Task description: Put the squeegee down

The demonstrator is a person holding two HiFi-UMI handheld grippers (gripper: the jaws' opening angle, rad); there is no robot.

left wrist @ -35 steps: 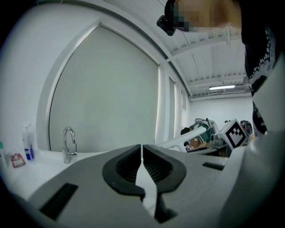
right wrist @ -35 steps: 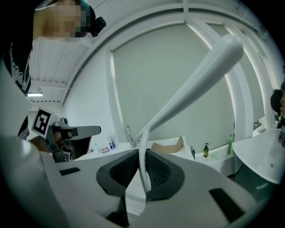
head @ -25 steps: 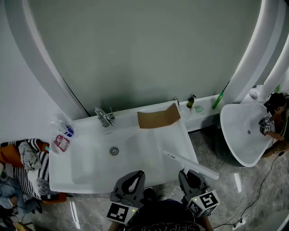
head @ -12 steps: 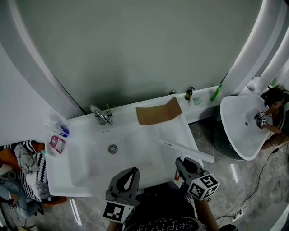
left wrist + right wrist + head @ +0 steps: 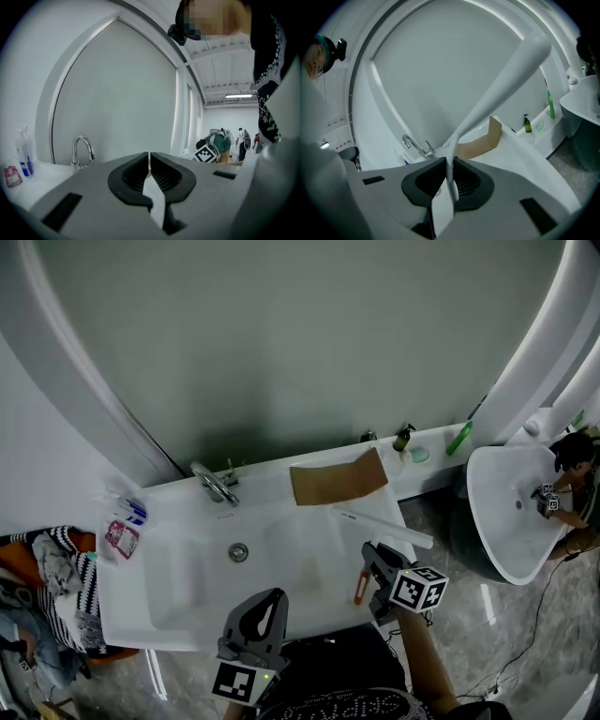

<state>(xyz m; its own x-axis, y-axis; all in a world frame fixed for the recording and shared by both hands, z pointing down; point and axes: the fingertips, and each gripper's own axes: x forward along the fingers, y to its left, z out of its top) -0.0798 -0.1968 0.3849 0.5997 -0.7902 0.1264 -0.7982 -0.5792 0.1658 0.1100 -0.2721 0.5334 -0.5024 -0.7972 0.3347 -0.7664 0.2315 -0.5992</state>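
Observation:
The squeegee (image 5: 380,526) is white, with a long blade and a thin handle. It hangs over the right part of the white sink (image 5: 169,592), just in front of the cardboard sheet. My right gripper (image 5: 373,563) is shut on its handle. In the right gripper view the squeegee (image 5: 497,84) rises from between the pads up to the right, and the right gripper (image 5: 450,176) clamps its lower end. My left gripper (image 5: 263,615) hovers at the sink's front edge, shut and holding nothing. The left gripper (image 5: 149,171) shows its pads pressed together.
A chrome faucet (image 5: 214,484) stands at the sink's back and a brown cardboard sheet (image 5: 337,479) leans at its back right. A soap bottle (image 5: 402,438) and a green bottle (image 5: 459,438) stand on the ledge. A second basin (image 5: 497,512) is to the right, a pink packet (image 5: 123,538) and clothes (image 5: 47,587) to the left.
My right gripper has carried the squeegee forward and left over the sink's right side, nearer the cardboard. The left gripper has stayed shut at the front edge.

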